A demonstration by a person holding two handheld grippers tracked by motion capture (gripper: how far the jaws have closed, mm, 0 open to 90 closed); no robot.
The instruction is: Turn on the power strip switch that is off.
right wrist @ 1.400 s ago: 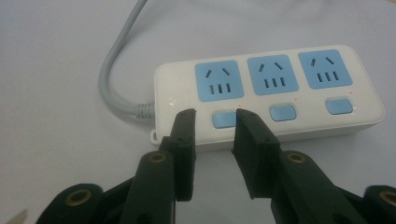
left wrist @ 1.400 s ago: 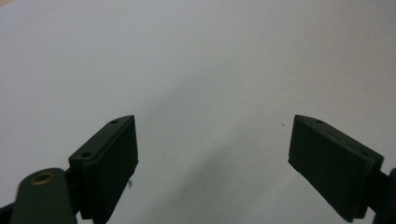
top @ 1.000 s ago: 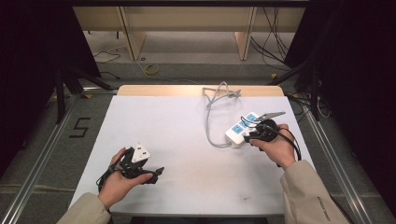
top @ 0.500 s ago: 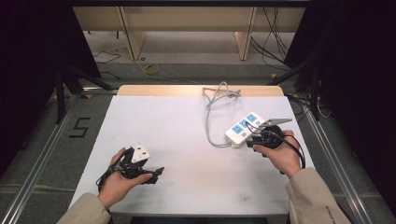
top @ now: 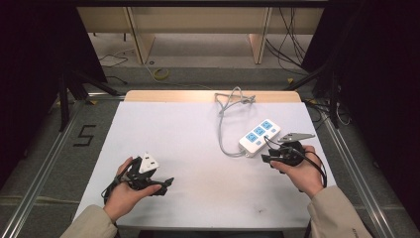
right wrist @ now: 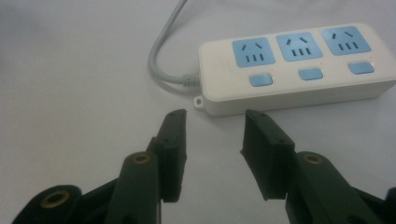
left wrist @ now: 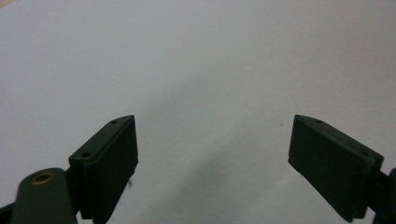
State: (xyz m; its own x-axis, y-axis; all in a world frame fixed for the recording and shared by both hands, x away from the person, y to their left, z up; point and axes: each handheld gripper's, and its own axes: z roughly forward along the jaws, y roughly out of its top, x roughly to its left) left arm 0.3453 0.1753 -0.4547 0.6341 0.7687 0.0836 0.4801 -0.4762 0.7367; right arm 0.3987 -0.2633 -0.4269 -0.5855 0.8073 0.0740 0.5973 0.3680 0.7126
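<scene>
- The power strip [right wrist: 299,70] lies flat on the white table [top: 198,129], right of centre, its grey cable [top: 223,129] running to the far edge.
- The right gripper [right wrist: 212,140] sits just short of the strip's cable end; its jaws have just been opening and hold nothing.
- The left gripper [left wrist: 212,154] rests near the front left, jaws wide apart, empty.

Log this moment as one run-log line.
right gripper: jaws just opening, nothing between, beside power strip | left gripper: open, over bare table | strip lies flat, cable attached
</scene>
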